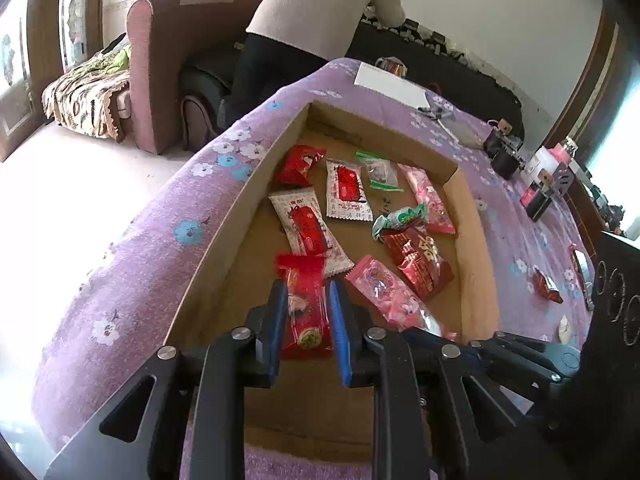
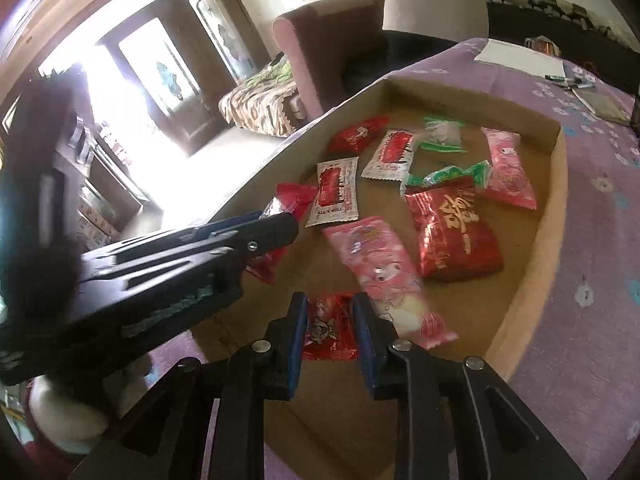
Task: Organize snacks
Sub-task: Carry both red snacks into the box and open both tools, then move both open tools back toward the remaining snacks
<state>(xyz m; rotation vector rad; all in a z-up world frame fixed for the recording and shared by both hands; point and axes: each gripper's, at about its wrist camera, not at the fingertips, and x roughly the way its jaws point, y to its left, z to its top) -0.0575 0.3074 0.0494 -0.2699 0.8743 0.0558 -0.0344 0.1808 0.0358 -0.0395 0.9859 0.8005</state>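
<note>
A shallow cardboard box (image 1: 236, 216) (image 2: 556, 200) on the purple floral table holds several snack packets. My left gripper (image 1: 308, 292) is shut on a long red packet (image 1: 306, 312) just above the box's near part; it also shows in the right wrist view (image 2: 280, 200). My right gripper (image 2: 330, 312) is shut on a small red packet (image 2: 330, 330) over the box's near edge. In the box lie a dark red bag (image 1: 418, 262) (image 2: 456, 232), pink packets (image 1: 394, 294) (image 2: 384, 276), white-and-red packets (image 1: 346, 190) (image 2: 336, 192) and green-wrapped sweets (image 1: 400, 218) (image 2: 448, 174).
The purple tablecloth (image 1: 140, 264) (image 2: 592, 280) carries loose snacks at the right (image 1: 546, 286), a white sheet (image 1: 390, 84), pens and small boxes (image 1: 536, 196). A person in a cream top (image 1: 320, 4) stands at the far table end by a sofa (image 1: 160, 80).
</note>
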